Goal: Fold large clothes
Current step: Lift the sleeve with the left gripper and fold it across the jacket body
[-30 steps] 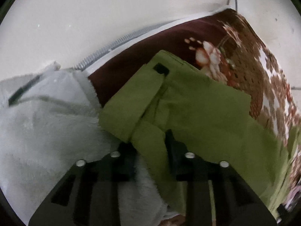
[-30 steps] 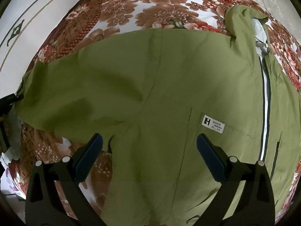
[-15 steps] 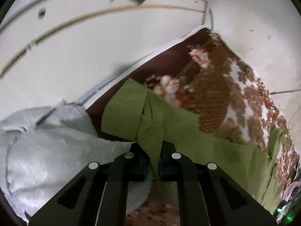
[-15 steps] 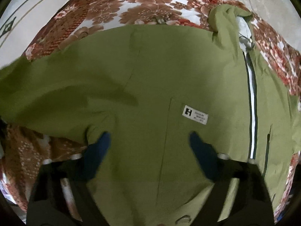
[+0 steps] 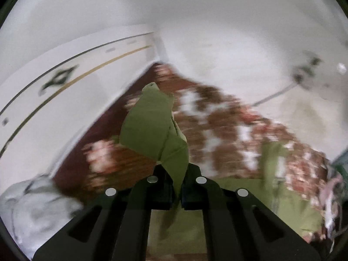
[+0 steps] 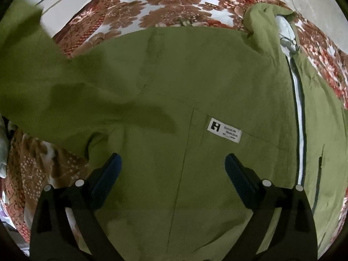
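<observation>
Pinching a fold of olive-green cloth, the left tongs (image 5: 178, 192) are closed tight, their two fingers pressed together on the sleeve (image 5: 152, 134) of the green jacket (image 6: 174, 87). That sleeve stands up from the tongs in a crumpled peak, lifted off the bed, its cuff end at the top. Behind it the left wrist view is smeared by motion blur: the floral bedspread (image 5: 228, 130) in brown, red and white runs away to the right, a dark maroon border lies along its left edge, and a white panel with a thin gold line (image 5: 65, 82) rises beyond that. A pale grey fluffy blanket (image 5: 37, 206) is bunched at the lower left, beside the bed's edge.

The right tongs (image 6: 173, 169) are spread wide, blue pads well apart, holding nothing; they hang over the chest of the jacket, and whether the pads touch the cloth cannot be told. The jacket lies spread flat on the bedspread, front up. A small white label (image 6: 225, 130) with a black logo sits just beyond the right finger, at the top of a chest pocket seam. Further right, the zipper (image 6: 299, 113) runs down the front as a white strip edged in dark tape, and the hood (image 6: 267, 21) is bunched at the upper right. To the left, green cloth rises toward the upper-left corner of the right wrist view.
</observation>
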